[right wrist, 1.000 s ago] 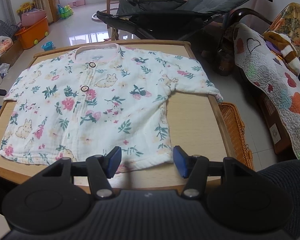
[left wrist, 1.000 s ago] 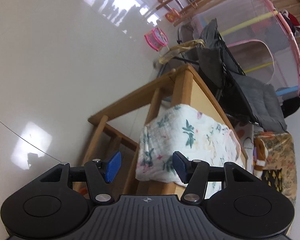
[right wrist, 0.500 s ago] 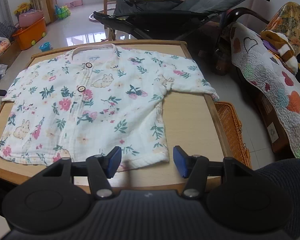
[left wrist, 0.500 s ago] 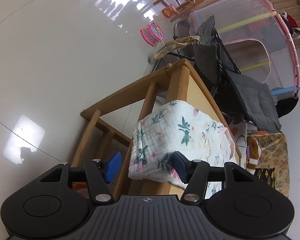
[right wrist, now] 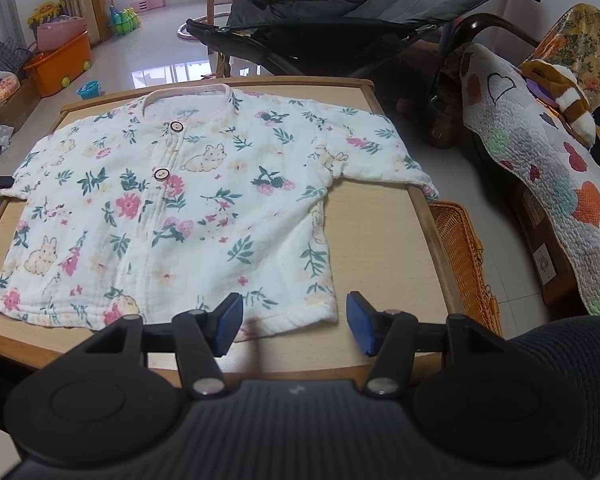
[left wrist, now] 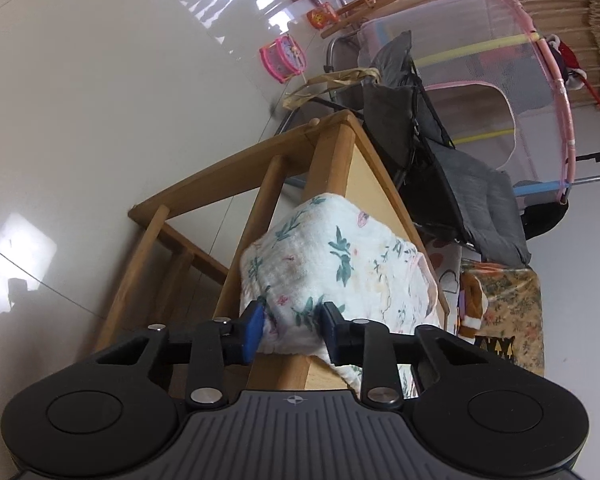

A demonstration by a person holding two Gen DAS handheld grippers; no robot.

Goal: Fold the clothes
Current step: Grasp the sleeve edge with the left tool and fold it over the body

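Observation:
A white baby shirt (right wrist: 204, 200) with flowers and rabbits lies flat, front up, on the wooden table (right wrist: 380, 248), collar at the far side. Its left sleeve (left wrist: 340, 264) hangs over the table edge (left wrist: 364, 168) in the left wrist view. My left gripper (left wrist: 292, 328) has its blue fingers pressed on the cuff from both sides. My right gripper (right wrist: 294, 322) is open just above the shirt's hem at the near table edge, with nothing held.
An orange wicker basket (right wrist: 460, 248) stands on the floor right of the table. A quilted cover (right wrist: 540, 168) drapes a seat at the right. A grey bouncer chair (right wrist: 340, 8) stands behind the table. A pink playpen (left wrist: 500, 80) and a toy drum (left wrist: 284, 58) are farther off.
My left gripper has moved in on the hanging sleeve and its fingers have narrowed onto the cuff. The right gripper has drifted slightly back, still open.

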